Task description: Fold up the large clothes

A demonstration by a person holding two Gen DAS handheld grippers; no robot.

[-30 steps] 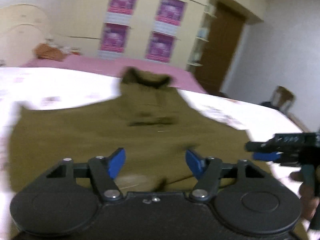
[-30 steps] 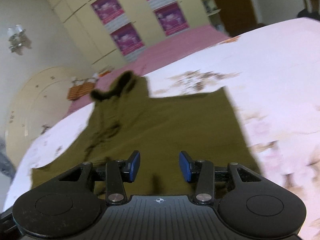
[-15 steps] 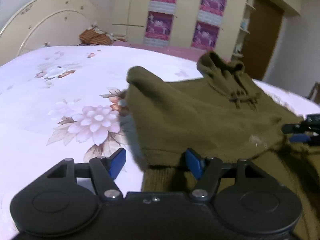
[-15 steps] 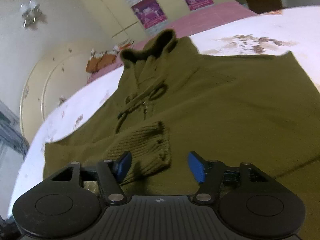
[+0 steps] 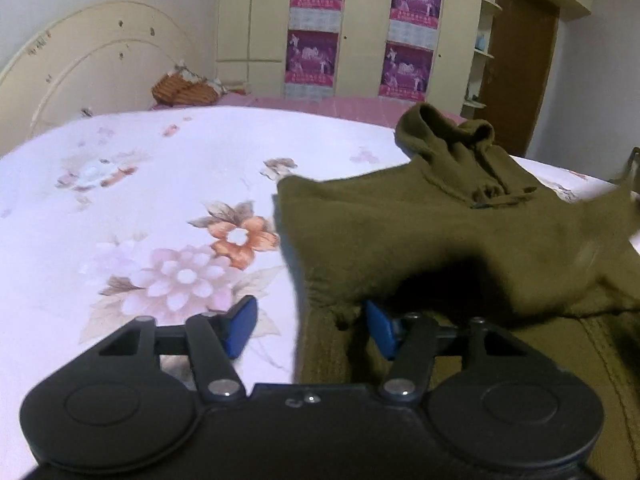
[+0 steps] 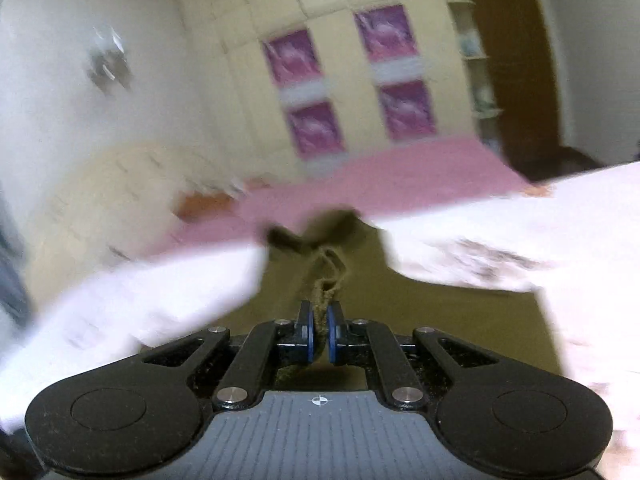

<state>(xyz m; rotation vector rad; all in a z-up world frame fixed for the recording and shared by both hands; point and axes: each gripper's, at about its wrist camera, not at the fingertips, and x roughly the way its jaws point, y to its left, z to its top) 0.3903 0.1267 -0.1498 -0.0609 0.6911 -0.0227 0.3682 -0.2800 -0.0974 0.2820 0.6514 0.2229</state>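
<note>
A second ago both tongs hung open over the flat olive hoodie (image 5: 460, 240); now the right tongs (image 6: 320, 338) pinch a raised fold, jaws closing. The left tongs (image 5: 308, 330), angled down, are closing around its edge on the floral bed (image 5: 140, 200). Only the left view shows the basket (image 5: 184, 90).

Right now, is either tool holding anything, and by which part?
The right tool is closing on a bunched fold of the olive hoodie; which part cannot be told. The left tool is closing around its edge, not gripping.
</note>
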